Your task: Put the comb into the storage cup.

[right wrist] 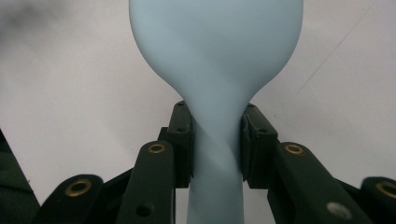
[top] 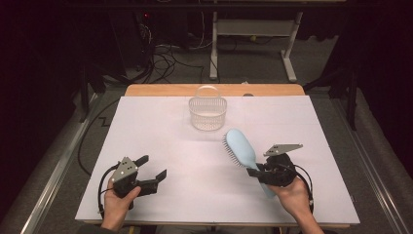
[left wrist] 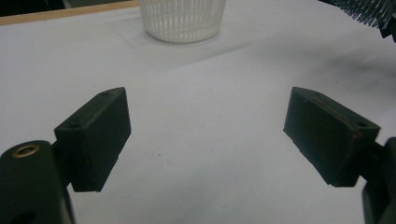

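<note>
High view: right claw [top: 254, 171] clamped on pale blue hairbrush [top: 242, 148], raised over white bench [top: 160, 131], bristles facing left, short of the white basket [top: 208, 113]. Left claw [top: 155, 168] wide, idle.

Left gripper view: jaws wide apart, nothing between; basket [left wrist: 183, 19] ahead.

Right gripper view: pads pinching smooth handle neck [right wrist: 217, 154]. Advised: keep grip firm, lower head-first into basket.

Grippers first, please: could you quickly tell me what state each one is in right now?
Left gripper: open, holding nothing, above the white table.
Right gripper: shut on the light blue hairbrush, gripping its handle.
</note>
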Tool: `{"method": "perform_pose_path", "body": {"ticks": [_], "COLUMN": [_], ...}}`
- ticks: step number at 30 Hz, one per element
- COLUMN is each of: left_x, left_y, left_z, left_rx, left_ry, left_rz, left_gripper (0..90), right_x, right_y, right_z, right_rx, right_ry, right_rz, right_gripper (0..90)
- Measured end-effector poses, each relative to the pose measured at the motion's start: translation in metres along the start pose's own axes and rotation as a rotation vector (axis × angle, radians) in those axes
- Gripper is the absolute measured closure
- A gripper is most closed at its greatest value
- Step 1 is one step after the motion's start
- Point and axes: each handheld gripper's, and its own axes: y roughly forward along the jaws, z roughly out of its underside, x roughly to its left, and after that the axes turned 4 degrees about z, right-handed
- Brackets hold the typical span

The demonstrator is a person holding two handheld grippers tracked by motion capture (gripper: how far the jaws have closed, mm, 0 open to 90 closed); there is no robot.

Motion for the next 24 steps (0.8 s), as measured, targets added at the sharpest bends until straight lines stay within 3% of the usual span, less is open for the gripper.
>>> {"method": "perform_pose_path", "body": {"ticks": [6, 16, 24], "left_x": [-0.006, -0.011, -0.02], "left_y": [0.006, 0.014, 0.024], "left_z": [-0.003, -0.008, -0.013], "left_rx": [0.003, 0.012, 0.02], "left_ry": [0.011, 0.015, 0.021], "left_rz": [0.052, 0.076, 0.116], "left_gripper": [15.6, 15.5, 15.6], "right_x": [0.01, 0.017, 0.026], "right_y": [0.0, 0.01, 0.011], "right_z": [0.003, 0.004, 0.004], "right_rx": [0.003, 0.028, 0.01], "right_ry": [-0.021, -0.031, -0.049], "right_rz": [-0.015, -0.033, -0.05], "right_gripper": [70.6, 70.6, 70.6]}}
